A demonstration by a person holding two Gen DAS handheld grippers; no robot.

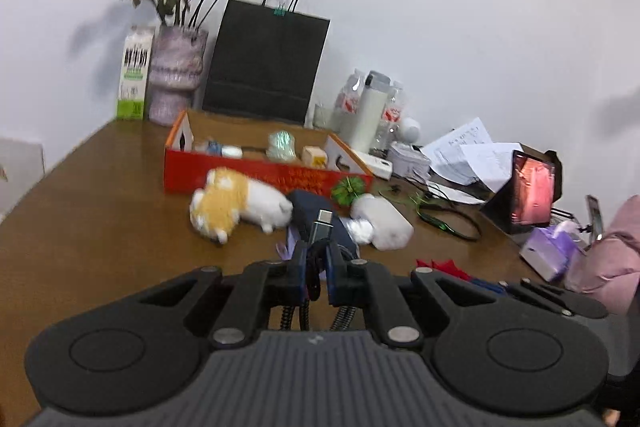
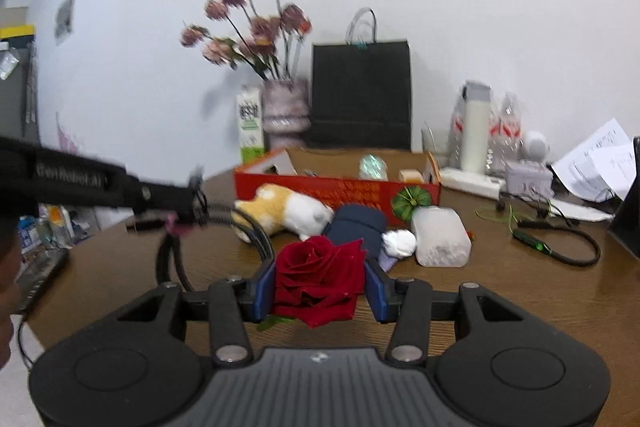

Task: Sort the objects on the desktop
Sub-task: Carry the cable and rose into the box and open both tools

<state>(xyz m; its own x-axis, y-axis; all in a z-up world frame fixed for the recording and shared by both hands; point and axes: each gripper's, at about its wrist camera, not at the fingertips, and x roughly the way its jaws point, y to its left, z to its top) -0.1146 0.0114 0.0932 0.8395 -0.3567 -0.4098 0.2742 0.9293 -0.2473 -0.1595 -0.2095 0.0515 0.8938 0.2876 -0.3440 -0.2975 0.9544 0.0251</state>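
Observation:
My left gripper [image 1: 316, 259] is shut on a braided charging cable [image 1: 322, 227] whose USB plug sticks up between the fingers, above the desk. It also shows in the right wrist view [image 2: 188, 203], with the cable [image 2: 256, 239] hanging in loops. My right gripper [image 2: 320, 287] is shut on a red rose [image 2: 320, 275] and holds it over the desk. Ahead stands a red open box [image 1: 264, 175] with several small items inside. In front of it lie a yellow-and-white plush toy [image 1: 236, 203], a dark blue case [image 1: 308, 203] and a white plastic container [image 1: 384, 223].
A vase of pink flowers [image 1: 176, 75], a milk carton [image 1: 134, 75] and a black paper bag [image 1: 264, 63] stand at the back wall. Bottles [image 1: 368, 111], papers [image 1: 468, 151], a lit tablet [image 1: 532, 191], a tissue pack [image 1: 544, 251] and a green-black cable [image 1: 444, 223] crowd the right.

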